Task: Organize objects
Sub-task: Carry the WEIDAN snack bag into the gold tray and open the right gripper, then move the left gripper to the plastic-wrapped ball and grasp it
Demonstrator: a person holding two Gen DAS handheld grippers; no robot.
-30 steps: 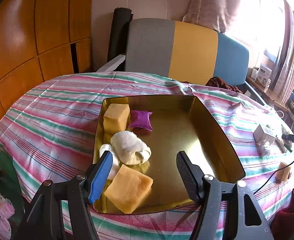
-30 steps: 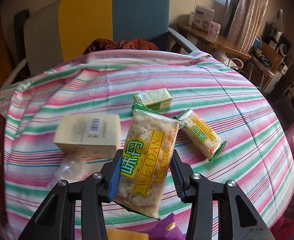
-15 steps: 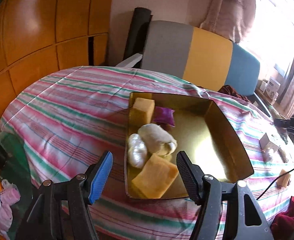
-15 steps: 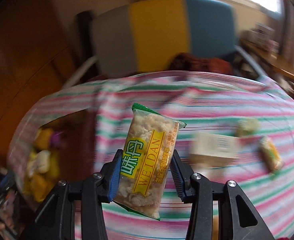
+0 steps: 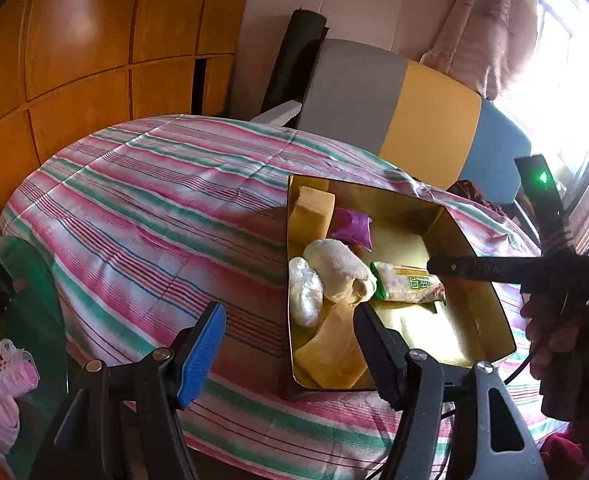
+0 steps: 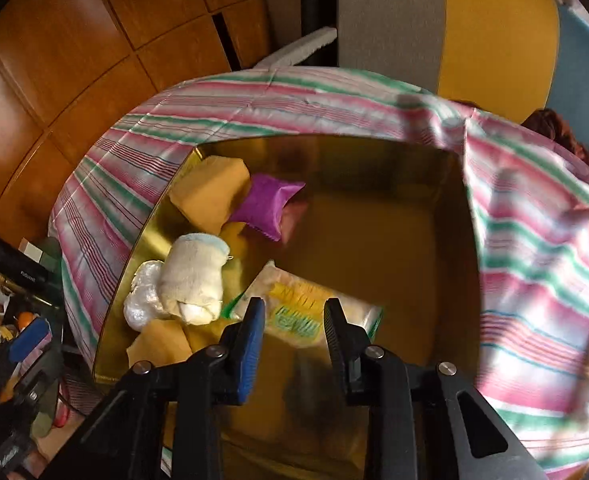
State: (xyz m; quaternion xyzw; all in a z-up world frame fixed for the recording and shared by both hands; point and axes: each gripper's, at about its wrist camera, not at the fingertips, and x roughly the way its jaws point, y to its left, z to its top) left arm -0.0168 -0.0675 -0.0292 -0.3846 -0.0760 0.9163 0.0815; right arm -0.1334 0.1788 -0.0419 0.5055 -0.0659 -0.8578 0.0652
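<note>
A gold tray [image 5: 474,312] on the striped table holds two yellow sponges [image 5: 312,214], a purple pouch [image 5: 352,226], a rolled white cloth [image 5: 338,264] and a crumpled white bag [image 5: 304,294]. A green-and-yellow snack packet [image 5: 408,284] lies on the tray floor beside the cloth. My right gripper [image 6: 292,304] hangs just above that packet [image 6: 290,292]. Its jaws are shut to a narrow gap and nothing is pinched between them. My left gripper [image 5: 288,316] is open and empty, low over the tray's near left corner.
The striped cloth [image 5: 154,208] covers a round table. A grey, yellow and blue chair back [image 5: 394,112] stands behind it, with wood panelling [image 5: 74,60] on the left. A glass side table [image 5: 26,300] with small items is at lower left. A person's hand [image 5: 550,320] holds the right tool.
The right gripper swung from the boxes on the right of the table to over the tray. The snack packet left its jaws and now lies in the tray. The left gripper shifted left.
</note>
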